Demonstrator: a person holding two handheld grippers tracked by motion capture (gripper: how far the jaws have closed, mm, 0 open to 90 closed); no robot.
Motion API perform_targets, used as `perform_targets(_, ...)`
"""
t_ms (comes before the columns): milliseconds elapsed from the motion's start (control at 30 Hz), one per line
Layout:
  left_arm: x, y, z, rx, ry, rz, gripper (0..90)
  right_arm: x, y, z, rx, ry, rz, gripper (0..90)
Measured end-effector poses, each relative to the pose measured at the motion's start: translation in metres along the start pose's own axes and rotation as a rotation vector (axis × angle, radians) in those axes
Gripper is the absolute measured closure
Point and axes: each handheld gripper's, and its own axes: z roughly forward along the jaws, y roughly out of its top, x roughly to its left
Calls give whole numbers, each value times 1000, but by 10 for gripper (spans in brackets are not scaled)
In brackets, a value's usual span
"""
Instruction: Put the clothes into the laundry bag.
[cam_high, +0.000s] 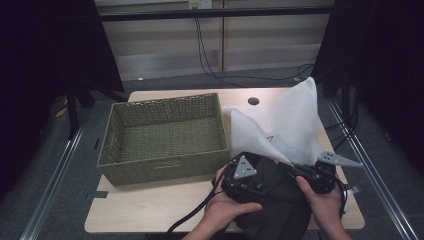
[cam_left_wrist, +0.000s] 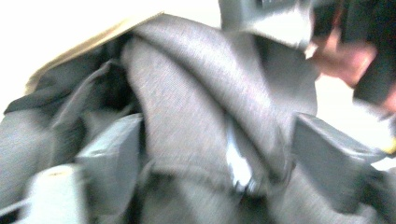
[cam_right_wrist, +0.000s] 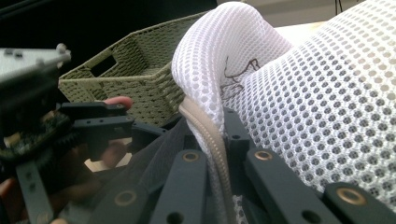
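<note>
A white mesh bag (cam_high: 287, 122) stands up on the right half of the table, its near edge lifted. My right gripper (cam_high: 292, 167) is shut on the bag's beige zip edge (cam_right_wrist: 212, 140), and the mesh (cam_right_wrist: 308, 93) rises just beyond the jaws. A dark grey garment (cam_high: 280, 202) lies bunched at the table's front edge, right under the bag's mouth. My left gripper (cam_high: 252, 185) sits on it, and a thick fold of the garment (cam_left_wrist: 196, 107) is pinched between its jaws (cam_left_wrist: 217, 158). The person's hands hold both grippers close together.
A green woven basket (cam_high: 165, 162) with nothing in it takes up the table's left and middle, touching the bag's left side. The wooden table (cam_high: 150, 207) has a small round hole (cam_high: 253, 101) at the back. Cables run across the floor behind.
</note>
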Motion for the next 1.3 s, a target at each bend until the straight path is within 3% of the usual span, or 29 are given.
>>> perform_targets(67, 5, -10, 22, 171, -80, -11, 122, -3, -1, 3, 1, 5, 17, 887)
perform_targets(100, 5, -16, 32, 226, -87, -26, 120, -4, -2, 5, 5, 7, 22, 887)
perform_targets(167, 0, -19, 36, 211, -18, 28, 187, -6, -4, 9, 23, 13, 25, 886)
perform_targets(200, 0, -19, 37, 188, -15, 15, 312, -7, -5, 10, 29, 13, 28, 885)
perform_targets(233, 2, -17, 36, 196, -51, 3, 423, -8, -6, 11, 37, 12, 25, 885)
perform_targets(267, 2, -18, 38, 174, -69, -13, 566, -9, -7, 12, 35, 16, 35, 885)
perform_targets(333, 3, -16, 37, 156, -76, -20, 728, -9, -7, 12, 39, 21, 42, 885)
perform_targets(400, 4, -15, 34, 102, -94, -53, 779, -6, -6, 13, 37, 25, 37, 885)
perform_targets(500, 4, -8, 22, -101, -143, -103, 791, 2, -3, 11, 21, 29, 17, 886)
perform_targets(533, 2, -6, 17, -160, -125, -115, 793, 6, -2, 7, 3, 28, 9, 887)
perform_targets(567, 1, -2, 10, -237, -113, -152, 794, 9, 0, 4, -9, 29, -2, 888)
perform_targets(633, 3, 4, 5, -311, -134, -184, 792, 20, 7, -5, -44, 57, -1, 889)
perform_targets(667, 2, 5, 4, -329, -116, -175, 790, 26, 11, -10, -55, 65, -13, 889)
perform_targets(733, -1, 7, 7, -331, -29, -158, 781, 32, 13, -14, -61, 82, -15, 890)
perform_targets(800, 5, 3, 24, -269, 13, -212, 739, 32, 10, -13, -39, 91, 2, 889)
perform_targets(833, 9, -3, 38, -215, 35, -239, 739, 29, 7, -11, -32, 92, 14, 889)
perform_targets(867, 15, -9, 52, -146, 34, -262, 701, 24, 3, -9, -23, 90, 39, 889)
perform_targets(900, 20, -10, 57, -105, 4, -304, 655, 17, 0, -7, -20, 86, 75, 889)
perform_targets(967, 19, -4, 46, -133, -28, -276, 570, 2, -4, -4, -15, 53, 107, 889)
perform_targets(1000, 18, -1, 39, -129, -48, -252, 482, -3, -5, -5, -16, 24, 87, 889)
perform_targets(1067, 13, 3, 17, -110, -98, -177, 327, -12, -7, -6, -21, 7, 118, 888)
perform_targets(1133, 10, -1, -17, -131, -122, -97, 232, -17, -8, -7, -20, -2, 118, 888)
perform_targets(1167, 10, -3, -27, -130, -98, -85, 201, -18, -8, -7, -22, -5, 114, 887)
perform_targets(1200, 11, -8, -41, -122, -33, -58, 172, -18, -8, -6, -20, -2, 116, 887)
perform_targets(1233, 14, -12, -45, -108, -11, -47, 147, -18, -8, -5, -18, -2, 101, 888)
perform_targets(1267, 19, -19, -48, -61, 27, -59, 116, -17, -7, -5, -19, -3, 100, 887)
perform_targets(1300, 24, -26, -46, -20, 28, -84, 87, -17, -7, -4, -18, -4, 97, 888)
